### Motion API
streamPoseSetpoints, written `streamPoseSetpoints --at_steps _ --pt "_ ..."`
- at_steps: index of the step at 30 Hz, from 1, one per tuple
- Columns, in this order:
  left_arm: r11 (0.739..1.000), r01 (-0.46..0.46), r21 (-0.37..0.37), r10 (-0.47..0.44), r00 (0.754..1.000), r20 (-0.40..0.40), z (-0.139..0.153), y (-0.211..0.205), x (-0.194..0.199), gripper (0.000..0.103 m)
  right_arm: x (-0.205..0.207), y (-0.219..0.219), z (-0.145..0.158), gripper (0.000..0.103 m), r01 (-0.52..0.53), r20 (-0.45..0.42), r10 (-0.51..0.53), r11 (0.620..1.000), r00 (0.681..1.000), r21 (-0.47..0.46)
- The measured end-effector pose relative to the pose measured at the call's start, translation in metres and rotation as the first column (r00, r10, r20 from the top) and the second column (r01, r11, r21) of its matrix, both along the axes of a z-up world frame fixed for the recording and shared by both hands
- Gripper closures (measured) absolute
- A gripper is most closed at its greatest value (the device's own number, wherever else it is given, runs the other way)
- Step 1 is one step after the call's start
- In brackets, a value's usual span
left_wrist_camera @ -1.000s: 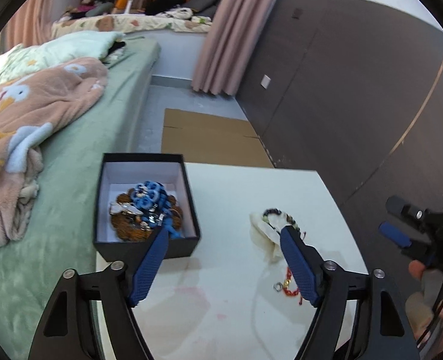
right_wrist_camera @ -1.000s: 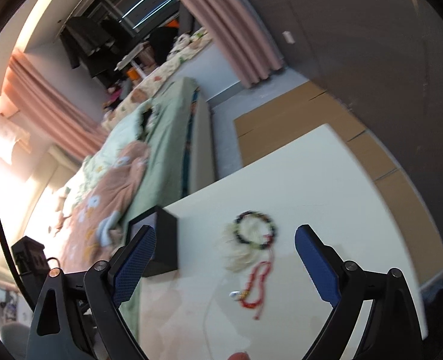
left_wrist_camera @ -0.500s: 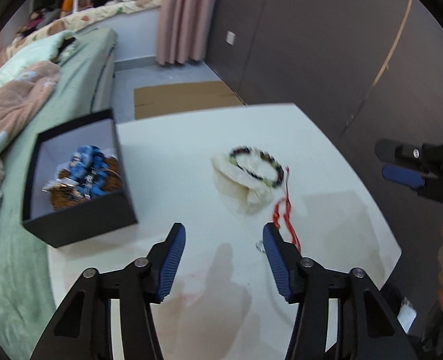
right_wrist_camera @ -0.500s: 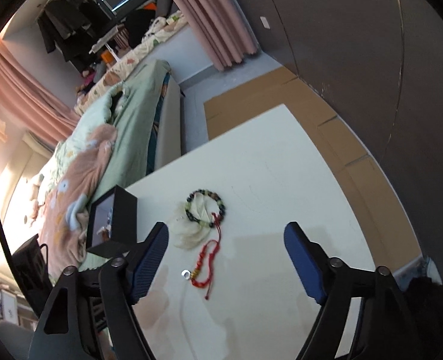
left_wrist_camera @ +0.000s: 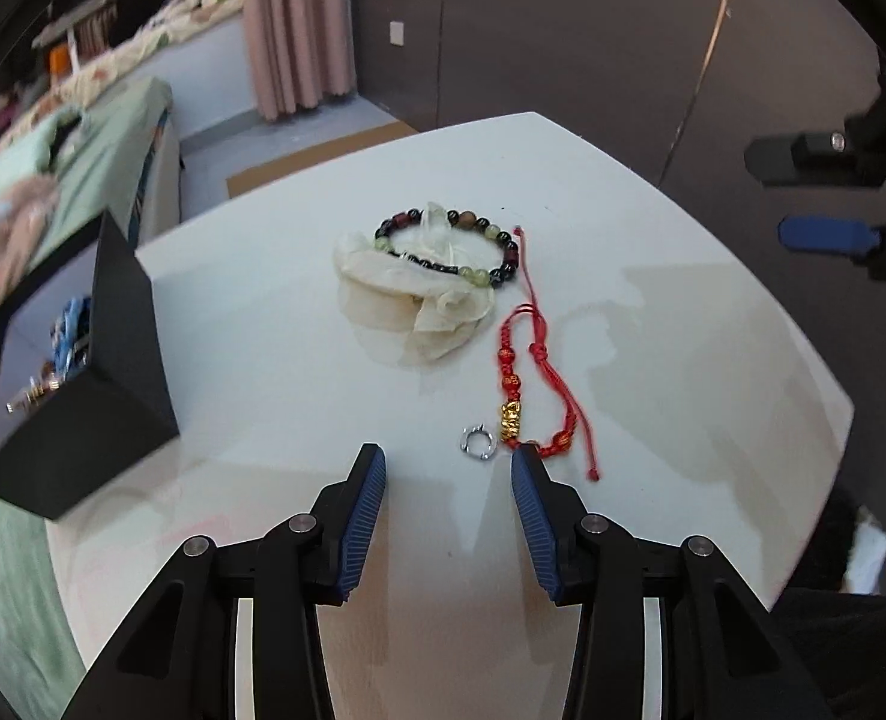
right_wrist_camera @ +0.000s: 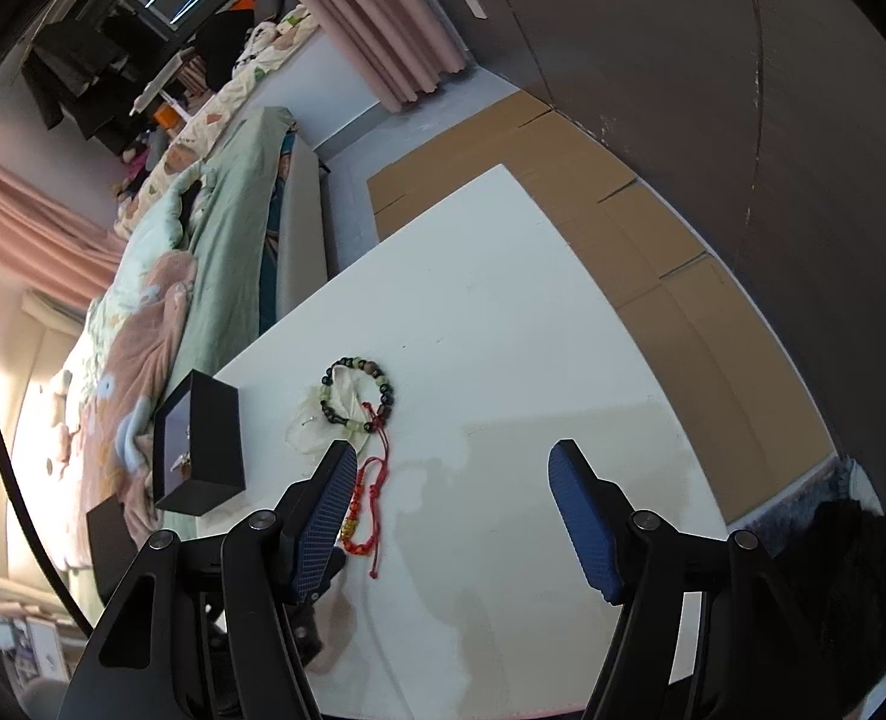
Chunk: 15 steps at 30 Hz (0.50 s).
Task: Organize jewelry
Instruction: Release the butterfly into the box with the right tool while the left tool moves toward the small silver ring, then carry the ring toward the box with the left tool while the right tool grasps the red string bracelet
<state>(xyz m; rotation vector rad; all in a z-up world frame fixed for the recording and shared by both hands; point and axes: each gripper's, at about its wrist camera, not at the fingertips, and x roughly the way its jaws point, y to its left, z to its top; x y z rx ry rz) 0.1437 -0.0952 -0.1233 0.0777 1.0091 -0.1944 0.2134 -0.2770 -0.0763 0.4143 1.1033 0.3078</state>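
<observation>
On the white table [left_wrist_camera: 653,312] a small silver ring [left_wrist_camera: 477,441] lies just ahead of my left gripper [left_wrist_camera: 448,459], close to its right fingertip. The jaws are closing and no pad touches the ring. Beside it runs a red cord bracelet [left_wrist_camera: 506,360] with a gold charm. Farther off, a dark beaded bracelet [left_wrist_camera: 506,267] rests on a white cloth pouch [left_wrist_camera: 395,276]. My right gripper [right_wrist_camera: 452,456] hovers over bare table, its jaws closing on nothing. The red cord bracelet [right_wrist_camera: 371,480] lies by its left finger and the beaded bracelet [right_wrist_camera: 386,390] beyond.
An open black box [left_wrist_camera: 113,348] holding blue and brown jewelry stands at the table's left edge, and again as the black box [right_wrist_camera: 215,438]. A bed with green and pink blankets [right_wrist_camera: 161,312] lies beyond it. Cardboard [right_wrist_camera: 653,252] covers the floor by the dark wall.
My left gripper swung away from the black box, came down near the ring and red bracelet, and its jaws narrowed. My right gripper sank toward the table with its jaws narrowing too.
</observation>
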Motion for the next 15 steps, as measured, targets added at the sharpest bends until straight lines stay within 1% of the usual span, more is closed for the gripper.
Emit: streamPoseSetpoints --at_steps 2,4,6,8,10,11,12,15 --pt "1.0 0.004 0.015 -0.005 1.0 0.022 -0.0015 -0.0027 0.0004 0.059 0.0007 -0.0007 0.0 0.035 0.001 0.0 -0.001 1.0 1.0 -0.001" --pt "0.999 0.013 0.034 -0.015 0.999 0.042 -0.0025 -0.0066 0.0017 0.062 0.0016 -0.0005 0.0001 0.035 -0.001 0.0 0.001 1.0 1.0 0.0" --pt "0.999 0.018 0.027 -0.019 0.999 0.047 -0.0029 -0.0063 0.0027 0.068 0.0024 0.0006 0.0005 0.035 -0.008 0.001 0.008 1.0 1.0 -0.005" --pt "1.0 0.017 0.024 -0.019 0.998 0.055 -0.0029 -0.0064 0.0043 0.071 0.003 0.0024 0.0006 0.035 -0.015 0.003 0.015 1.0 1.0 -0.011" --pt "0.999 0.038 0.025 -0.04 0.997 0.066 -0.0035 -0.0079 0.0029 0.078 0.004 0.004 0.0011 0.035 -0.019 0.003 0.019 1.0 1.0 -0.014" --pt "0.999 0.042 0.018 -0.043 0.997 0.063 -0.003 -0.0082 0.003 0.086 0.0042 0.0048 0.0011 0.035 -0.022 0.003 0.022 1.0 1.0 -0.014" --pt "0.999 0.035 0.013 -0.036 0.998 0.058 -0.0027 -0.0073 0.0035 0.09 0.0045 0.0057 0.0009 0.035 -0.023 0.005 0.023 1.0 1.0 -0.018" --pt "0.999 0.014 -0.032 -0.013 0.999 0.039 -0.0014 -0.0018 0.0061 0.09 0.0047 0.0084 -0.0013 0.035 -0.027 -0.001 0.027 0.999 1.0 -0.039"
